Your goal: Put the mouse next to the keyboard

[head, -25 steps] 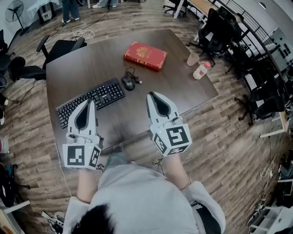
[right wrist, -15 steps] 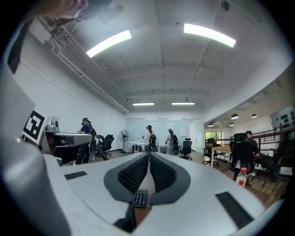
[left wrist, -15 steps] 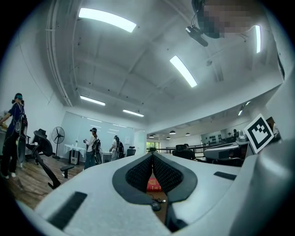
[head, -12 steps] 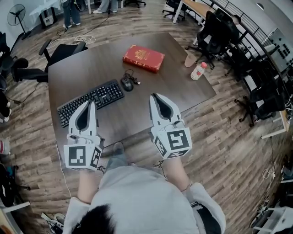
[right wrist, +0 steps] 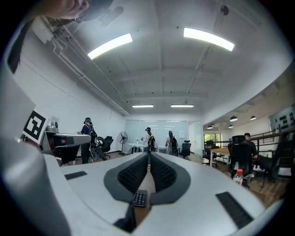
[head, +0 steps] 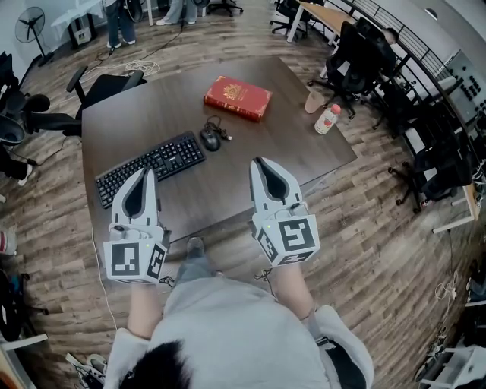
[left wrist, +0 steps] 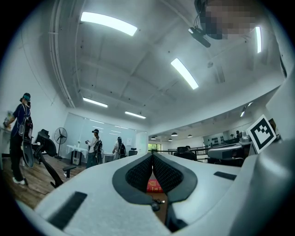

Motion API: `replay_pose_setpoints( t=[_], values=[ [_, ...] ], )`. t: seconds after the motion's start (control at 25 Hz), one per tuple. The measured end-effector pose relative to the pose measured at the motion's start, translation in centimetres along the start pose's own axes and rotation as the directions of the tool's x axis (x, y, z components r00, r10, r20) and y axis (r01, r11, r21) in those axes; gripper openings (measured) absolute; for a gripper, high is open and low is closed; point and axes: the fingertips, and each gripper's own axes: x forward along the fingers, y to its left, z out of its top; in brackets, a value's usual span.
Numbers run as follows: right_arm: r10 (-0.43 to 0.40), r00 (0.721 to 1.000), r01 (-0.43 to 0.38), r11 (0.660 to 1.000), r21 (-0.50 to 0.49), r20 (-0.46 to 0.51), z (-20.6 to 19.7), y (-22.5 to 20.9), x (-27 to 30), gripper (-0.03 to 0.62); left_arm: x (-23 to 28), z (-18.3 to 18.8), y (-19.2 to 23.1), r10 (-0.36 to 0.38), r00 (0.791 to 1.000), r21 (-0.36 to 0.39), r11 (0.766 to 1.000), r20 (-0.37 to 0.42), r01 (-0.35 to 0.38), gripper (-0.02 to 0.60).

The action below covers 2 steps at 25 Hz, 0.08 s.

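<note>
Left gripper [head: 144, 173], lower left of the head view: white, marker cube at the rear, jaws closed tip to tip with nothing between them; its tips overlap the near edge of the keyboard [head: 152, 169] in the picture. Right gripper [head: 260, 162], lower centre-right: same build, jaws pressed together and empty, held over bare table top. Table [head: 220, 194]: dark brown wood, centre of the frame. Keyboard: black, lying on a diagonal at left centre. Mouse [head: 210, 138]: black, on the table just beside the keyboard's upper-right end, its bundled cable [head: 225, 134] immediately to its right. Red book [head: 238, 96]: flat, beyond the mouse, upper centre. Paper cup [head: 315, 100] and small bottle [head: 328, 118] with a red cap: close together near the table's upper-right edge. Black office chair [head: 102, 82]: off the table's upper-left corner. Standing fan [head: 26, 18]: far upper-left corner, on the wood-plank floor [head: 380, 251].
</note>
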Motion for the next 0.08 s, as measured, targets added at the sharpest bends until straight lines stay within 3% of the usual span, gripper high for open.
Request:
replay_pose_setpoints(
  t=[0.08],
  values=[
    [-0.001,1.000,0.001,1.000,0.003,0.003,0.09,0.00,-0.31,0.020,-0.24,0.08,0.02,0.004,1.000,-0.001,1.000,0.002,-0.004,0.011]
  ],
)
